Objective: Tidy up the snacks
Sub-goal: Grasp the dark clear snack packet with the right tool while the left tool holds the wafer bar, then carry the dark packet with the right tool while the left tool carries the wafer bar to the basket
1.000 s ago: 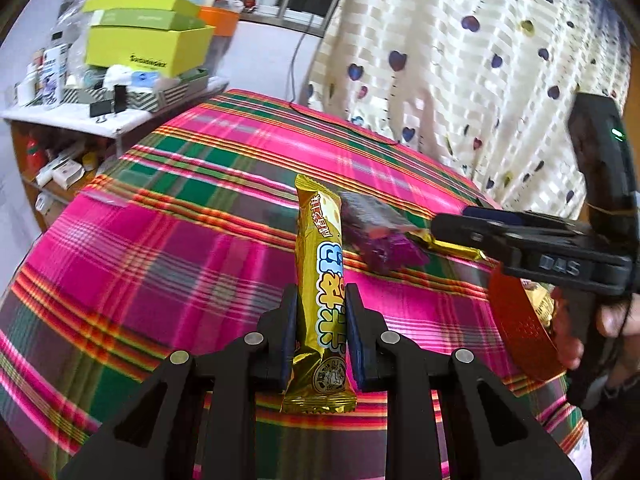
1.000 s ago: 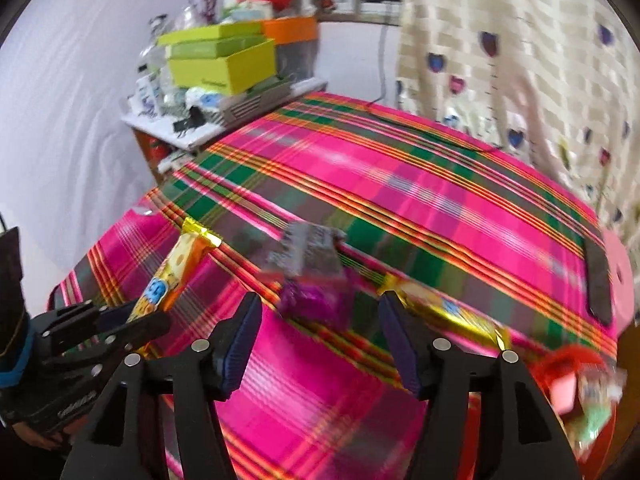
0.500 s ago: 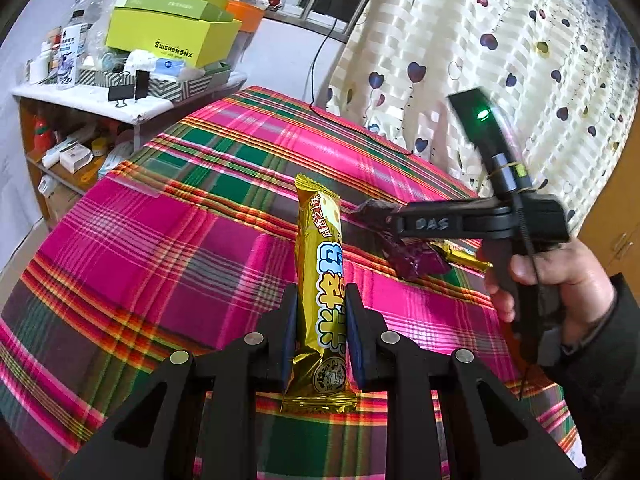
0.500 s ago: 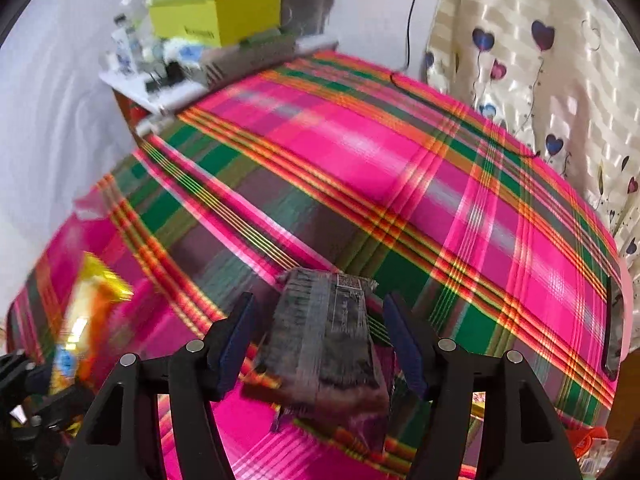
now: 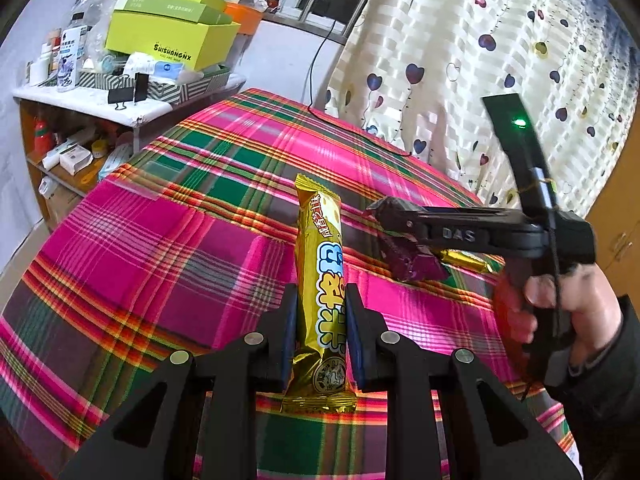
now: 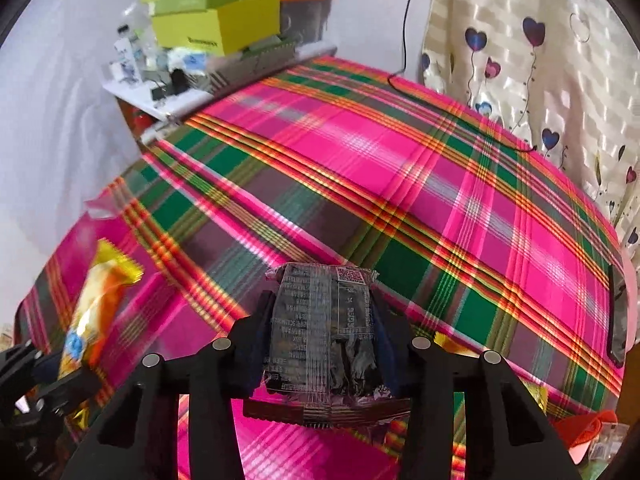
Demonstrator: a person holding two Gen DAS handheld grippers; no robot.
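Bright pink and green plaid tablecloth (image 5: 168, 248) covers the table, heart-print curtain (image 5: 460, 60) behind it, and a messy side shelf (image 5: 100, 100) stacked with yellow-green boxes (image 5: 168, 36). Left gripper (image 5: 320, 328) is clamped tight on a long shiny gold snack bar (image 5: 320, 280), which sticks up and forward from the pads. Right gripper (image 6: 320, 344) has just been closing and now pinches a crinkly dark snack packet (image 6: 320, 328) with a purple end, tilted down at the cloth. A gold-wrapped candy (image 5: 464, 260) lies just past it, and a red basket (image 6: 588, 428) edge peeks in at right.
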